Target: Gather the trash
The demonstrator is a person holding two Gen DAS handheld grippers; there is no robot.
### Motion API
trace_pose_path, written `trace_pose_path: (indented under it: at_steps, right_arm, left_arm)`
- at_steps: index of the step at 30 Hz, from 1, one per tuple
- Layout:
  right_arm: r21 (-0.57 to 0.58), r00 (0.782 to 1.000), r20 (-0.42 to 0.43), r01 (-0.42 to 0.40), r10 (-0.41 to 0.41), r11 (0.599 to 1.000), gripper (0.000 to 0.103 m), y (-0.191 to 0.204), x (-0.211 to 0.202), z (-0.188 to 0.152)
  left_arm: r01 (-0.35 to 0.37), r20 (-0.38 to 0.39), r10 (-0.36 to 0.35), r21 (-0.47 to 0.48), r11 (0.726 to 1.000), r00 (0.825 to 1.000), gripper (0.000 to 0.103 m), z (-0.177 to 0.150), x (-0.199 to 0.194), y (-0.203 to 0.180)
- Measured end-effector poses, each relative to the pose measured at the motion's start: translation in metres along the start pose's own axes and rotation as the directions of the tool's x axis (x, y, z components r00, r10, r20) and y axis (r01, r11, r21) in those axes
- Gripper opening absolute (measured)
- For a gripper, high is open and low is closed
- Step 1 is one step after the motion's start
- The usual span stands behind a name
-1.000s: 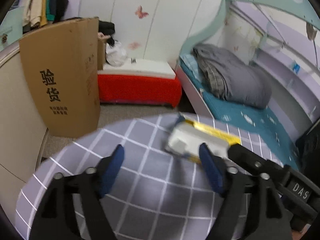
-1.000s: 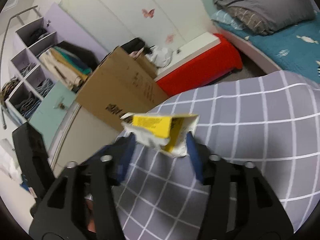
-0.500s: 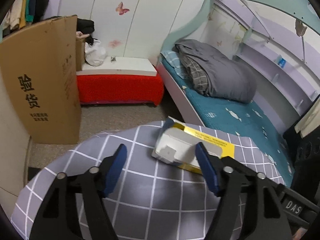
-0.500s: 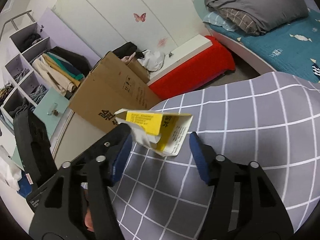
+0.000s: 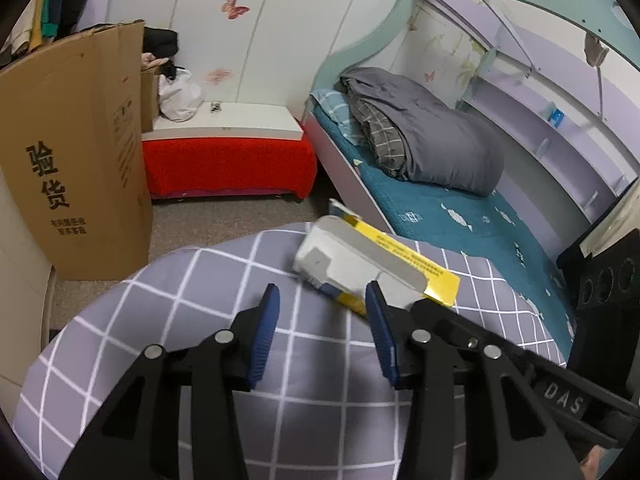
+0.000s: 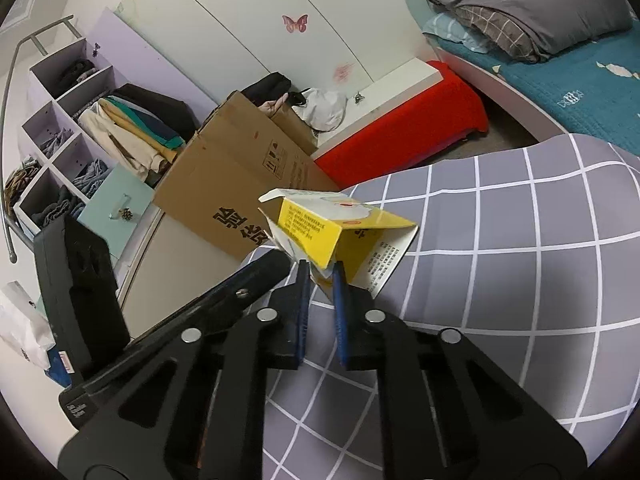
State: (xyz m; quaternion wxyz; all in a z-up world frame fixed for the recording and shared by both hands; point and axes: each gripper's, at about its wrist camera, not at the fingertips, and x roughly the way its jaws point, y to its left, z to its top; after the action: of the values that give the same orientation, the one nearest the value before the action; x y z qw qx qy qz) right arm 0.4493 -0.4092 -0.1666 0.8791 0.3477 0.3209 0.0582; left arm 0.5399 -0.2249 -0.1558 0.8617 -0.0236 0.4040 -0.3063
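The right claw [image 6: 320,276] has just squeezed shut on the yellow box [image 6: 344,236]. The left claw [image 5: 320,300] was closing too, half open, empty. Box grabbed; binning it remains.

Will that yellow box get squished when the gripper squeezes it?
Probably. The yellow box is thin card with open flaps and looks empty, so it's likely light and easy to crush. The right gripper, whose jaws have just been closing, already pinches its crumpled end.

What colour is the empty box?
The empty box is yellow and white with small printed writing, clearest in the right wrist view.
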Motion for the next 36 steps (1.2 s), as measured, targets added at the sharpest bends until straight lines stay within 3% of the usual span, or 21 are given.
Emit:
trace_pose_path:
  at_steps: [5, 12, 17, 21, 23, 26, 28, 29, 34, 36]
  right_arm:
    - [-0.012, 1.000, -0.013, -0.011, 0.011, 1.000, 0.009, 0.003, -0.001, -0.002]
    - [-0.053, 0.989, -0.119, -0.097, 0.090, 0.994, 0.008, 0.016, -0.007, -0.017]
    - [-0.107, 0.954, -0.261, -0.177, 0.145, 0.978, 0.008, 0.030, -0.012, -0.047]
    - [-0.168, 0.947, -0.294, -0.186, 0.130, 0.968, 0.008, 0.041, -0.028, -0.068]
    - [-0.174, 0.955, -0.273, -0.169, 0.117, 0.970, 0.009, 0.039, -0.038, -0.073]
    - [-0.105, 0.968, -0.221, -0.145, 0.119, 0.984, 0.016, 0.025, -0.047, -0.072]
    - [-0.070, 0.978, -0.185, -0.112, 0.098, 0.991, 0.050, 0.017, -0.054, -0.072]
    - [-0.070, 0.983, -0.168, -0.090, 0.078, 0.993, 0.058, 0.015, -0.056, -0.073]
    - [-0.079, 0.997, -0.071, -0.010, 0.005, 0.997, 0.059, 0.011, -0.069, -0.071]
    - [-0.077, 0.997, -0.072, -0.013, 0.007, 0.997, 0.059, 0.011, -0.068, -0.068]
  left_arm:
    - [-0.062, 0.026, 0.064, -0.069, 0.996, 0.998, 0.060, -0.005, -0.018, 0.016]
    - [-0.033, 0.029, 0.035, -0.063, 0.998, 0.999, 0.068, -0.012, -0.056, 0.027]
    - [0.020, 0.045, -0.017, -0.074, 0.997, 0.999, 0.072, -0.024, -0.088, 0.021]
    - [0.011, 0.035, -0.009, -0.044, 0.999, 0.999, 0.075, -0.038, -0.099, 0.007]
    - [0.009, 0.025, -0.008, -0.061, 0.998, 1.000, 0.075, -0.043, -0.098, 0.006]
    - [0.035, 0.019, -0.033, -0.122, 0.992, 0.999, 0.075, -0.046, -0.094, 0.006]
    - [0.046, 0.011, -0.045, -0.145, 0.988, 0.999, 0.075, -0.048, -0.089, 0.005]
    - [0.040, 0.009, -0.039, -0.149, 0.988, 0.999, 0.075, -0.051, -0.085, 0.003]
    - [0.040, 0.017, -0.037, -0.160, 0.986, 0.999, 0.075, -0.056, -0.076, -0.004]
    - [0.047, 0.025, -0.043, -0.182, 0.982, 0.999, 0.075, -0.057, -0.072, -0.003]
